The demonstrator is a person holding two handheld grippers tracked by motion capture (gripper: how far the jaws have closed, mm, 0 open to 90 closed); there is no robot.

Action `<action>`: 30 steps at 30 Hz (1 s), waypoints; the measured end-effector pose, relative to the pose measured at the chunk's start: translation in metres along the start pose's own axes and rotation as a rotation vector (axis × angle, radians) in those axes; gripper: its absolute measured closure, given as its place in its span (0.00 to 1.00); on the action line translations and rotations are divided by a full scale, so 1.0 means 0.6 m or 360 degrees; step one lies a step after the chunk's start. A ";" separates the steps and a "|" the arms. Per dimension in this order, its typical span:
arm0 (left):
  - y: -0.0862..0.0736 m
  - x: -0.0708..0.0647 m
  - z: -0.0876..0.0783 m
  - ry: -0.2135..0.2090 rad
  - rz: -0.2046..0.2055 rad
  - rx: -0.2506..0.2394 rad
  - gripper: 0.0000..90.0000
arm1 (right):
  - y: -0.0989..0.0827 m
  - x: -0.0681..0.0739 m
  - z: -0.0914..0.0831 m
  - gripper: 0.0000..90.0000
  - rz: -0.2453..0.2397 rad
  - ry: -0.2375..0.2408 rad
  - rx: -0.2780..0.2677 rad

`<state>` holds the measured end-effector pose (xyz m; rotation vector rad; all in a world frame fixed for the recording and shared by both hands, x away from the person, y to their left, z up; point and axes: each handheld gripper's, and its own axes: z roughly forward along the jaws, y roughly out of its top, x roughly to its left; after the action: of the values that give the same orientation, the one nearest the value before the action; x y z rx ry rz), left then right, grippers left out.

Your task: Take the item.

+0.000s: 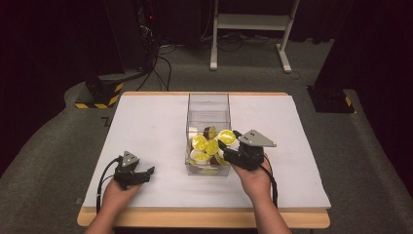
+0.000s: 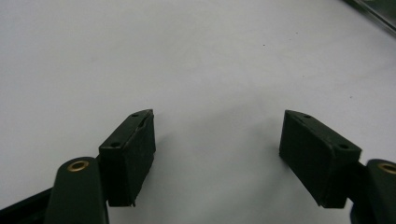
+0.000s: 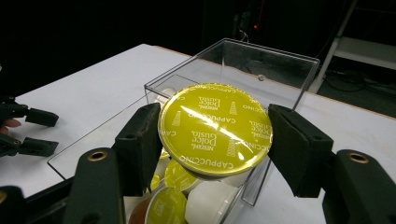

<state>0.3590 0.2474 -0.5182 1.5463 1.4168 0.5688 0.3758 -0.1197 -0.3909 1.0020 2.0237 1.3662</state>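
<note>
Capsule (image 3: 215,129) in right claw (image 3: 212,149), underside hidden.

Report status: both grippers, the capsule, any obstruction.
Left gripper open, empty, over the table. Right gripper shut on a yellow capsule above the clear box. Nothing in the way.

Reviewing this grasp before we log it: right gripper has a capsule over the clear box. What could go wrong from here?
1. The right gripper pinches the capsule only at its round rim, so it could slip or twist out.
2. If dropped, it may glance off the clear box wall or the piled capsules and roll onto the table.
3. The left gripper rests open, not steadying the box; a bump could shift it.
</note>
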 end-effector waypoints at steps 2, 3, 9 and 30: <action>0.000 0.000 0.000 0.0001 0.0004 0.0005 0.30 | -0.001 -0.002 -0.001 0.42 -0.0005 -0.0008 -0.0001; 0.000 0.000 0.000 0.0000 0.0000 0.0000 0.30 | -0.001 -0.003 -0.002 0.42 -0.0005 -0.0016 -0.0001; 0.000 0.000 0.000 0.0000 -0.0002 -0.0001 0.30 | -0.003 -0.016 -0.009 0.42 -0.0003 -0.0061 -0.0005; 0.000 0.000 0.000 -0.0002 -0.0011 -0.0008 0.30 | -0.008 -0.071 -0.035 0.42 0.0057 -0.0224 -0.0026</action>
<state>0.3592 0.2471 -0.5183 1.5369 1.4187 0.5665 0.3845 -0.1664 -0.3875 1.0999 1.8969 1.2906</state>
